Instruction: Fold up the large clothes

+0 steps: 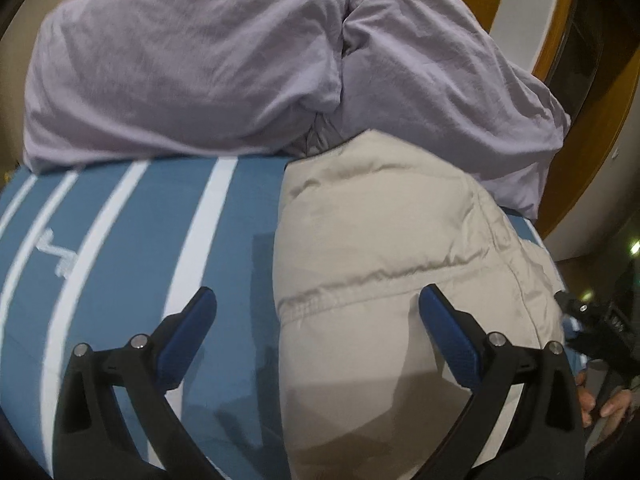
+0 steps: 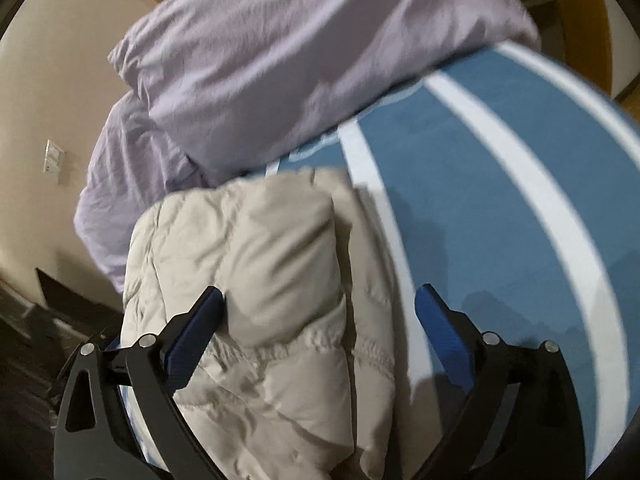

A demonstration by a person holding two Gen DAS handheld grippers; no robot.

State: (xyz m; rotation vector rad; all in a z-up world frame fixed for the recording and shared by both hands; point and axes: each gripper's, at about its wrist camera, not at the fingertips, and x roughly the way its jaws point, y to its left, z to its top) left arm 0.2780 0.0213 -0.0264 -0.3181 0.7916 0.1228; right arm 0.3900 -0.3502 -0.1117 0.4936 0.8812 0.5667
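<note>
Left wrist view: beige quilted jacket (image 1: 384,264), folded compactly beside the lilac pillows (image 1: 188,80); left gripper (image 1: 316,312) and right gripper (image 2: 320,312) spread empty above it, apparently released

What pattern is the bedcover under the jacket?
Blue with white stripes on the bedcover; clearest in the right wrist view.

Dim indoor light, soft shadows, motion blur, strong fisheye warping at edges.
</note>
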